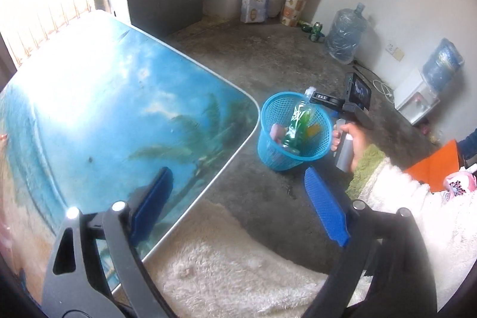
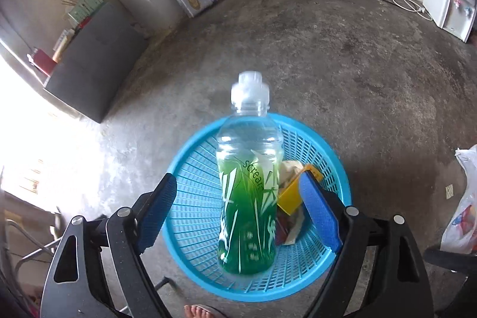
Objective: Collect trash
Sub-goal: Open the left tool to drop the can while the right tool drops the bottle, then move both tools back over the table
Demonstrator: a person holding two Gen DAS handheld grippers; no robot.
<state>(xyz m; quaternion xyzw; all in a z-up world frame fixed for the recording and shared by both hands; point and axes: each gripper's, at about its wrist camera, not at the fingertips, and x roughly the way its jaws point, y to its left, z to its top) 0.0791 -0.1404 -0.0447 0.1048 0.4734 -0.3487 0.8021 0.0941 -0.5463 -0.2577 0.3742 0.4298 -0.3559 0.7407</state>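
Directly ahead of your right hand-held gripper [image 2: 240, 209], jaws spread and clear, the green bottle [image 2: 249, 198] stands cap-up in the blue basket [image 2: 193, 169], frame centre.

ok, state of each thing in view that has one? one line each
right gripper: open, pads clear of the bottle
left gripper: open, nothing between its fingers
bottle: capped, part full of green drink, inside the basket, neck above the rim
basket: upright on the floor, holds the bottle, a yellow box and wrappers
table: bare where visible
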